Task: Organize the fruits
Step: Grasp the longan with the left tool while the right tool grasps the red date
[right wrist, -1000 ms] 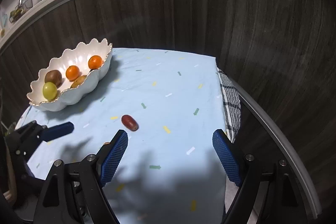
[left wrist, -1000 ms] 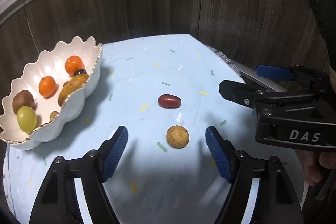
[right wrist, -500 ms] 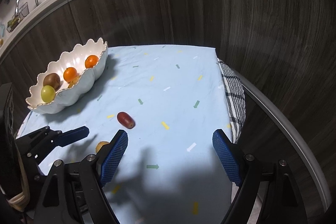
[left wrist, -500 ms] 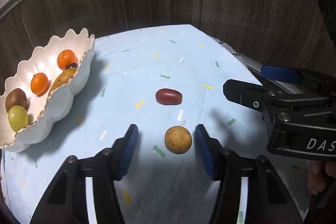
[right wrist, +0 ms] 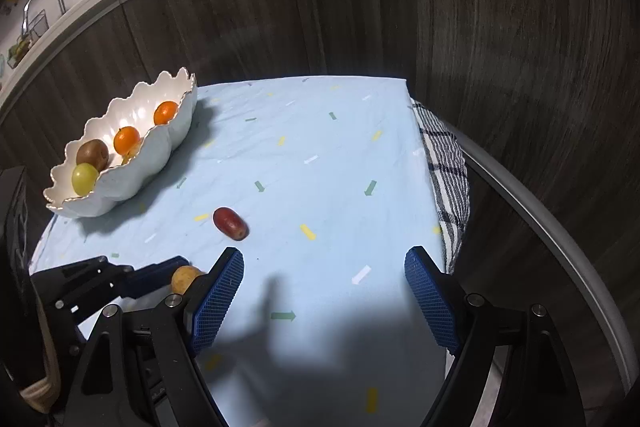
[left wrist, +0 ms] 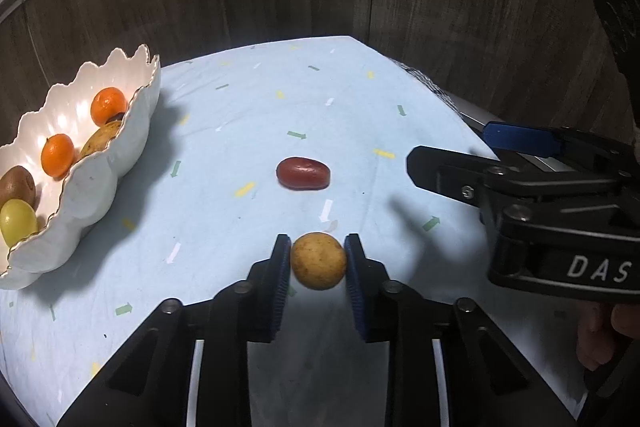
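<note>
My left gripper (left wrist: 318, 259) is shut on a round tan fruit (left wrist: 318, 261) low over the blue cloth; the fruit also shows in the right wrist view (right wrist: 184, 278). A dark red oval fruit (left wrist: 303, 173) lies on the cloth just beyond it, and also shows in the right wrist view (right wrist: 229, 223). A white scalloped bowl (left wrist: 96, 187) at the left holds two oranges, a kiwi, a green fruit and others. My right gripper (right wrist: 324, 287) is open and empty, right of the left one; it also shows in the left wrist view (left wrist: 472, 159).
The table is covered by a light blue cloth with confetti marks (right wrist: 320, 155). A checked towel (right wrist: 444, 171) hangs at its right edge. Dark wood panels stand close behind and to the right.
My left gripper has closed its fingers on the tan fruit, which lay between open fingers before. The right gripper has stayed open and shifted a little.
</note>
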